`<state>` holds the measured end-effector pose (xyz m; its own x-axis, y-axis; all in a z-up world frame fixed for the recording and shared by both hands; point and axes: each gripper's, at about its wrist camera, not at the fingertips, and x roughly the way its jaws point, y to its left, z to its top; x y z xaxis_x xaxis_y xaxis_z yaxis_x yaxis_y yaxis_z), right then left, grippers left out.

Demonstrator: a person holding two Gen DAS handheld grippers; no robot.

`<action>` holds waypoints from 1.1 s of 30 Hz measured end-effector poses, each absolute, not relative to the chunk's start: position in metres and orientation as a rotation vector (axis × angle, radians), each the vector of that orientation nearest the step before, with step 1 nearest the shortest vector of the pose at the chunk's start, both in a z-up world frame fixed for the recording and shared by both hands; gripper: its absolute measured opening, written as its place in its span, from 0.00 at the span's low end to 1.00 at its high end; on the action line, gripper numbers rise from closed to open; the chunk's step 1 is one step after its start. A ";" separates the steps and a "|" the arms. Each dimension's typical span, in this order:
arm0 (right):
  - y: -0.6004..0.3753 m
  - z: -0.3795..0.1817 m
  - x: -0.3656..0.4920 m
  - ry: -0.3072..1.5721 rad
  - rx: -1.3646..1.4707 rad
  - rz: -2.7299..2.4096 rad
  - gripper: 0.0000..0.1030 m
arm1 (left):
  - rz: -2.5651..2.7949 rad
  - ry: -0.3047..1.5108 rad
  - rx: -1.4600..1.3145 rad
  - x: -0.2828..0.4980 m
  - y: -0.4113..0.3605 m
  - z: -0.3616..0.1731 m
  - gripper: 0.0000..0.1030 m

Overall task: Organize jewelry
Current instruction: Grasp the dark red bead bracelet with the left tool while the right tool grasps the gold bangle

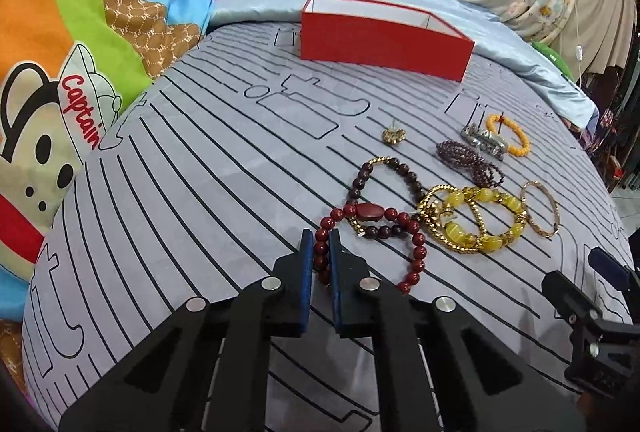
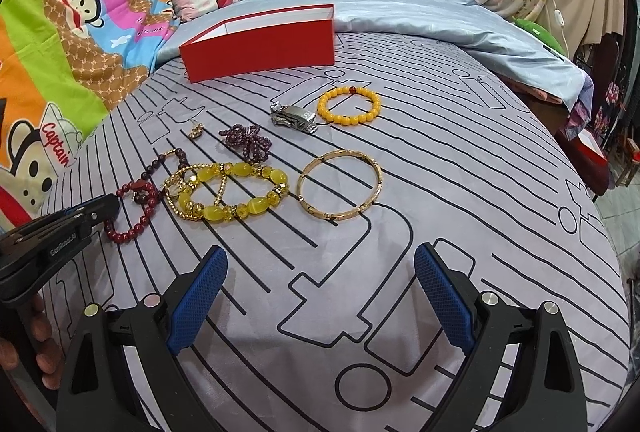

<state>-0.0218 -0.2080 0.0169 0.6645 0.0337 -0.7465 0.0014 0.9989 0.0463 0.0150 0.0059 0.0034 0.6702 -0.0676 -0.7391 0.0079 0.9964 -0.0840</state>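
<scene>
Left wrist view, lower centre: left gripper (image 1: 320,244) pinched shut on red bead bracelet (image 1: 400,256), light, floppy, beads slippery; right gripper (image 2: 320,272) wide open, empty.

The word "Captain" stands in red letters on the white hat of a cartoon monkey printed on the colourful blanket (image 1: 80,32) at the left; it reads in both wrist views. Small pink lettering further up that blanket looks like "Frank", though it is blurred. On the black body of the left gripper (image 2: 114,214), seen from the right wrist, white print reads "GenRobot.AI".
</scene>
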 end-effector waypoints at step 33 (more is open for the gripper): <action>-0.215 0.009 0.043 0.926 0.014 -0.041 0.66 | -0.077 0.865 -0.094 0.010 0.002 -0.002 0.08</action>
<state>0.0433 -0.2147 0.0092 0.6003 -0.0297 -0.7992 0.0418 0.9991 -0.0057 0.0100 0.0022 -0.0015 0.6466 -0.1059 -0.7555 0.0296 0.9931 -0.1139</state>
